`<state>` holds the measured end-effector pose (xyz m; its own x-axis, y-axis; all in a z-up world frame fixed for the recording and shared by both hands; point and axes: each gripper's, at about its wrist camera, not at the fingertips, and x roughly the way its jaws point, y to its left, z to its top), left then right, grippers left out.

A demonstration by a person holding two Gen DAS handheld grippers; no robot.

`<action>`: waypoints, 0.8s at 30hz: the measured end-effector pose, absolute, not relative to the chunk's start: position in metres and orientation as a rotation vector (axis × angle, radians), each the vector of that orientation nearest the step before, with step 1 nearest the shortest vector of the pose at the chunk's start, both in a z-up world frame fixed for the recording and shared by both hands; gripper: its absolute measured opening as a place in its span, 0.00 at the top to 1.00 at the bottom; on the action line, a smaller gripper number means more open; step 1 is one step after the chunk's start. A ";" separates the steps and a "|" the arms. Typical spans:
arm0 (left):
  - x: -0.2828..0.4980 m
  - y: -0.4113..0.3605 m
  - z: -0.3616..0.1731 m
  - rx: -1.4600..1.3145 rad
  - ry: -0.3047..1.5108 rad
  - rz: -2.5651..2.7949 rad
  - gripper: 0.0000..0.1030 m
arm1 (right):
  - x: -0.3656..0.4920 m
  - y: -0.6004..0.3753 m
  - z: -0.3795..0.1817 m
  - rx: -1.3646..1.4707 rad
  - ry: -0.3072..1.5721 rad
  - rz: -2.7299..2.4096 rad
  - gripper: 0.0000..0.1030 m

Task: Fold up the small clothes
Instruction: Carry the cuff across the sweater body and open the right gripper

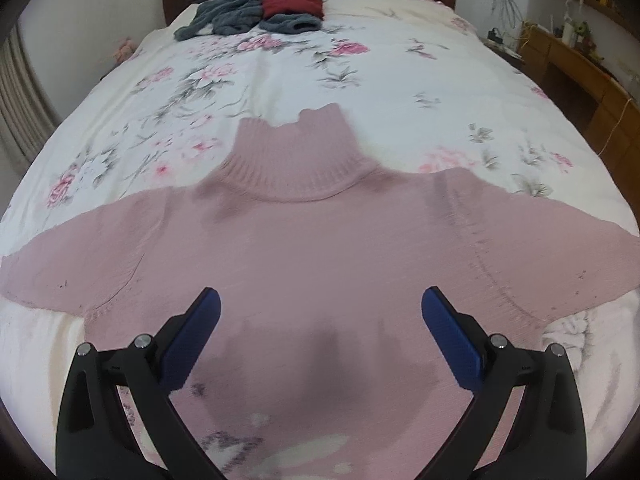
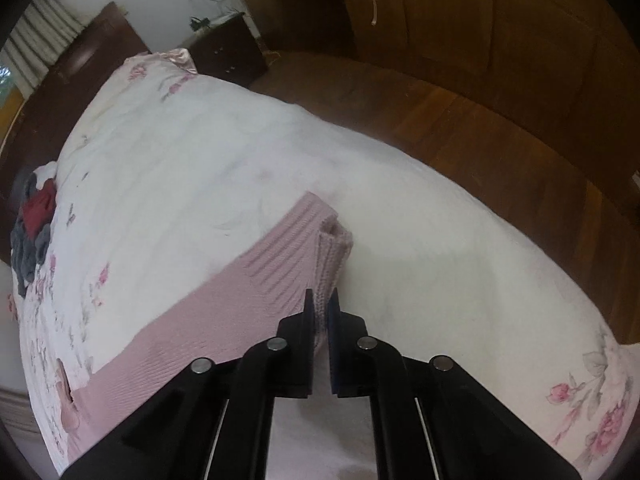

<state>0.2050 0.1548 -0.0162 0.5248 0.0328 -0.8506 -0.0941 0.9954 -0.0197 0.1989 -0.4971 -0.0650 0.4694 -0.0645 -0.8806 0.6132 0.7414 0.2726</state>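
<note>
Your right claw (image 2: 320,304) is pinched on the ribbed cuff (image 2: 316,240) of the pink turtleneck sweater (image 1: 320,248), its sleeve running away toward 8 o'clock. Your left claw (image 1: 320,304) gapes wide and empty over the chest, collar at 12 o'clock. The sweater lies flat on the floral bed (image 1: 360,72); other clothes (image 1: 256,8) sit by the headboard.

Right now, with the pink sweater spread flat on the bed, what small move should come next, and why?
Probably the right gripper should lift and carry the sleeve cuff inward across the pink sweater. Its jaws are shut on the cuff's ribbed edge, while the left gripper hangs open above the sweater's body, holding nothing. Both sleeves lie spread out, so no fold has been made yet.
</note>
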 end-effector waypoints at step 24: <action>0.171 0.231 -0.010 -0.143 1.086 0.047 0.03 | 0.225 -0.105 -0.012 0.282 1.078 0.314 0.95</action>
